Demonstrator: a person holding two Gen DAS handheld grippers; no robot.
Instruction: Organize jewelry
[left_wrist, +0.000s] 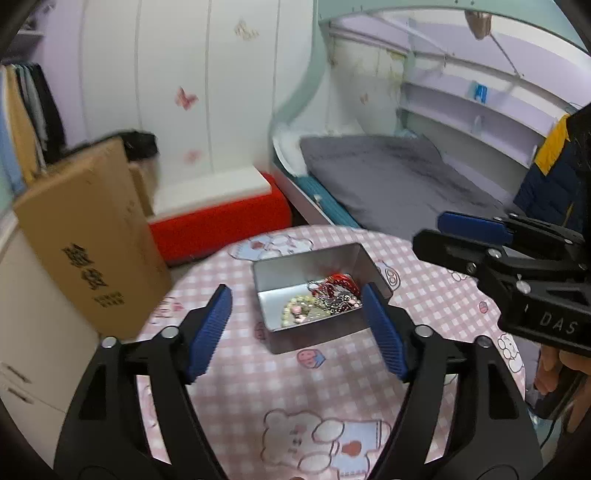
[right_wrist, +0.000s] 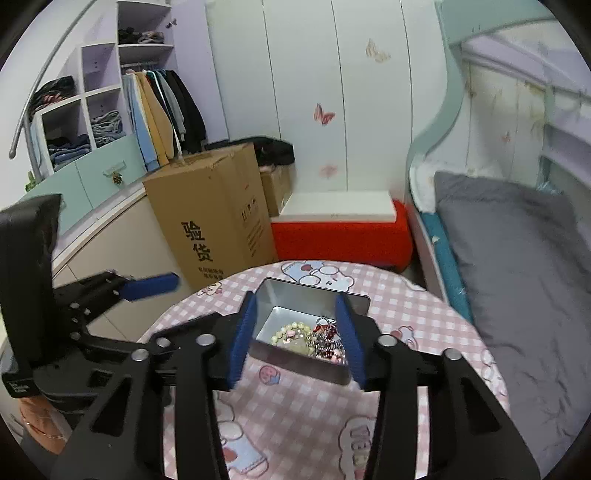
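A silver metal tin (left_wrist: 306, 264) (right_wrist: 291, 295) stands on a round table with a pink checked cloth (left_wrist: 295, 376) (right_wrist: 295, 406). In it lie a pale bead bracelet (left_wrist: 299, 310) (right_wrist: 290, 334) and a tangle of red and silver jewelry (left_wrist: 338, 290) (right_wrist: 327, 341). My left gripper (left_wrist: 295, 325) is open and empty, above the table just short of the tin. My right gripper (right_wrist: 295, 336) is open and empty, its blue pads (right_wrist: 242, 336) on either side of the tin's near end. Each gripper shows at the edge of the other's view, the right one (left_wrist: 472, 236) and the left one (right_wrist: 147, 286).
A tall cardboard box (right_wrist: 210, 218) and a red and white box (right_wrist: 343, 229) stand on the floor beyond the table. A bed with a grey blanket (right_wrist: 517, 258) is at the right. A wardrobe with hanging clothes (right_wrist: 159, 110) is at the left.
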